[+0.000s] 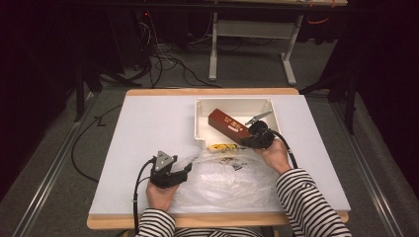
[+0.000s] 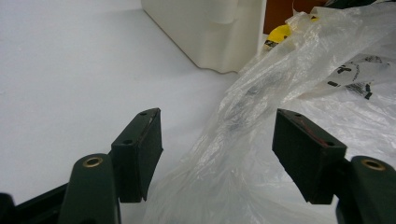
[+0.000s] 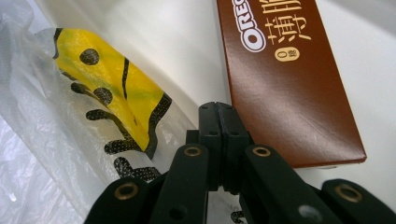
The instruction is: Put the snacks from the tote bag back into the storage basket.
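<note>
A white bin (image 1: 200, 123) stands ahead of the left gripper (image 2: 217, 149), whose jaws are spread with a fold of the clear plastic bag (image 2: 289, 93) lying between them, untouched. The right gripper (image 3: 219, 122) has its jaws pressed together, perhaps pinching bag film. Just beyond it leans a brown Oreo box (image 3: 285, 79); beside it, the bag's yellow print (image 3: 112, 79).

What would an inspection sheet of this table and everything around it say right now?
Surface: white table, wooden edge.
Job's things: clear plastic bag at the front; brown Oreo box leaning in the white bin; yellow packet by the bin.
Clutter: nothing seen.
Grippers: left gripper open astride the bag's edge; right gripper shut beside the box.
Cables: one trails from each gripper; more on the floor.
Surroundings: dark curtains, another table's legs.
</note>
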